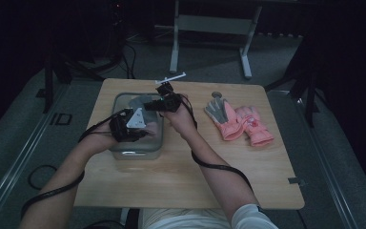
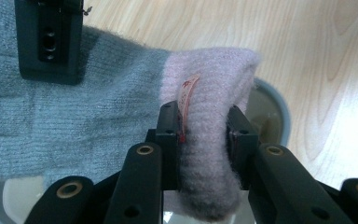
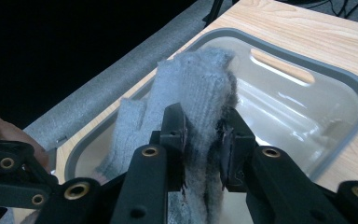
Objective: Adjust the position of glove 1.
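A grey knit glove (image 2: 88,112) with a pale pink cuff (image 2: 214,74) is held over a clear bin with a grey rim (image 1: 136,153). My left gripper (image 2: 204,123) is shut on the pink cuff. My right gripper (image 3: 204,126) is shut on the grey finger end of the glove (image 3: 191,79), and one of its black fingers (image 2: 49,42) presses on the grey knit in the left gripper view. In the high view both grippers, left (image 1: 143,130) and right (image 1: 148,106), hover close together above the bin with the glove (image 1: 140,101) between them.
A pair of pink padded gloves (image 1: 248,125) lies on the wooden table (image 1: 181,176) to the right of the bin, one showing a grey palm. The bin's rim (image 3: 354,88) surrounds a bare glossy inside. A white table frame stands beyond the far edge.
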A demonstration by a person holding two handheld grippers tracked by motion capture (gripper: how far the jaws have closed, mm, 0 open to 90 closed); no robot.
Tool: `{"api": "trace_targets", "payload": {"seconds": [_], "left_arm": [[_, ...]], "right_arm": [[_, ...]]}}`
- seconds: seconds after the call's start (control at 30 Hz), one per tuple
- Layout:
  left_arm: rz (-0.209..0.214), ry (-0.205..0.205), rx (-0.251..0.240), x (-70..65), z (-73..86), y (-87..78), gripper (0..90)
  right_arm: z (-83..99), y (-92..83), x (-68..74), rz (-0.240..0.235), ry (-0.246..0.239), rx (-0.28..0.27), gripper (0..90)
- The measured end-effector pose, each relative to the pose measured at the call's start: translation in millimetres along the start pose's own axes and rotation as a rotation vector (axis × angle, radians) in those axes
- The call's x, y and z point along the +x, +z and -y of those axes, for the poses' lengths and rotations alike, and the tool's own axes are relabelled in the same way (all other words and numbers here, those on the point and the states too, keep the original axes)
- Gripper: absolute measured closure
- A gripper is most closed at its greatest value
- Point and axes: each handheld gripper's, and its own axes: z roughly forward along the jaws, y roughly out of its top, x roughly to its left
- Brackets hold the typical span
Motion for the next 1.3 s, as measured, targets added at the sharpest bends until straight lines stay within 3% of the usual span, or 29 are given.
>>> {"api": "trace_targets", "payload": {"seconds": [0.1,0.17,0.27,0.37,0.63,0.83,1.03,1.17,1.3], "left_arm": [[0.011,-0.009,0.012,4.3,4.6,6.1,71.7],[0.01,0.007,0.028,5.8,8.7,11.7,71.8],[0.019,0.003,0.044,9.0,17.8,18.4,71.7],[0.041,-0.01,0.062,11.9,26.0,25.0,71.7],[0.086,0.024,0.158,16.2,29.7,52.3,71.7],[0.067,0.093,0.243,19.5,26.6,70.7,71.6],[0.083,0.093,0.255,23.8,25.5,80.8,71.4],[0.082,0.107,0.279,24.0,25.2,86.0,71.0],[0.086,0.113,0.31,23.4,27.7,91.4,70.0]], "right_arm": [[-1.5,10.6,-1.7,0.004,-0.001,0.009,74.3],[-0.8,17.3,-4.9,0.001,0.006,0.018,74.3],[1.3,26.0,-10.0,-0.035,0.028,0.016,74.4],[5.6,36.4,-13.9,-0.038,0.045,0.027,74.4],[15.0,61.9,-24.4,-0.005,0.062,0.092,74.3],[13.0,76.6,-35.4,0.017,0.081,0.134,74.1],[8.3,85.1,-38.5,0.048,0.068,0.17,73.1],[8.0,90.0,-39.7,0.08,0.061,0.18,69.7],[7.1,87.1,-41.8,0.086,0.047,0.133,60.1]]}}
